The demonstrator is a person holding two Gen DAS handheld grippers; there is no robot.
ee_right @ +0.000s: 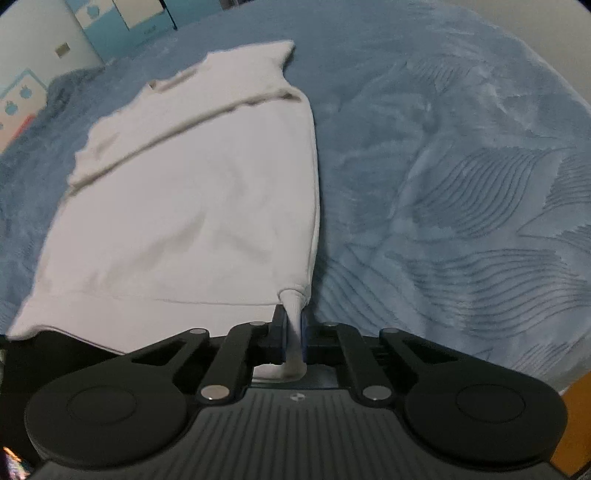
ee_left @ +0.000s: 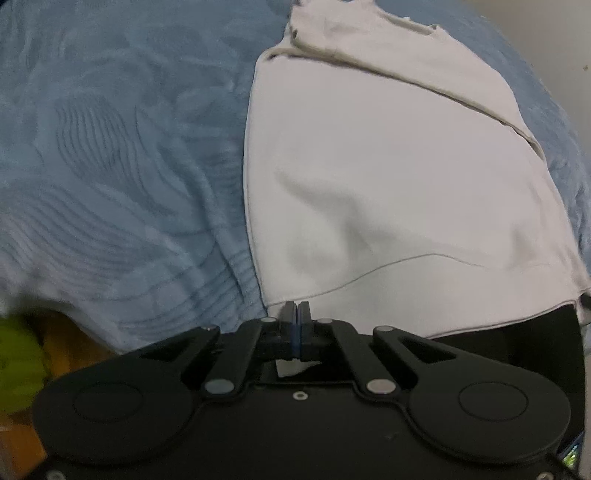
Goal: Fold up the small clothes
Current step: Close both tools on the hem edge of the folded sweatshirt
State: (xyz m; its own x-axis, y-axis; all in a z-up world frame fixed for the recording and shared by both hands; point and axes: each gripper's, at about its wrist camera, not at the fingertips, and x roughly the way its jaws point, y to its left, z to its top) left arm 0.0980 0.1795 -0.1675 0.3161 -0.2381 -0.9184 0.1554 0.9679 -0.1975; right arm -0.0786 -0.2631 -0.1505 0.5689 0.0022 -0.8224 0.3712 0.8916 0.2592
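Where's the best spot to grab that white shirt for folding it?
Hedged: the two bottom hem corners, approached from the near edge. The white shirt lies flat on the blue blanket, hem nearest; the right tongs pinch one corner, the left tongs are shut at the other.

A plush blue bedspread with an embossed leaf-and-wave pattern (ee_right: 461, 177) covers the bed in both views. Beyond its far left edge in the right wrist view stand pale cabinet panels with light blue and white shapes (ee_right: 110, 18). Orange-brown wood (ee_left: 70, 343) shows below the bedspread's near edge. The light is dim and even.
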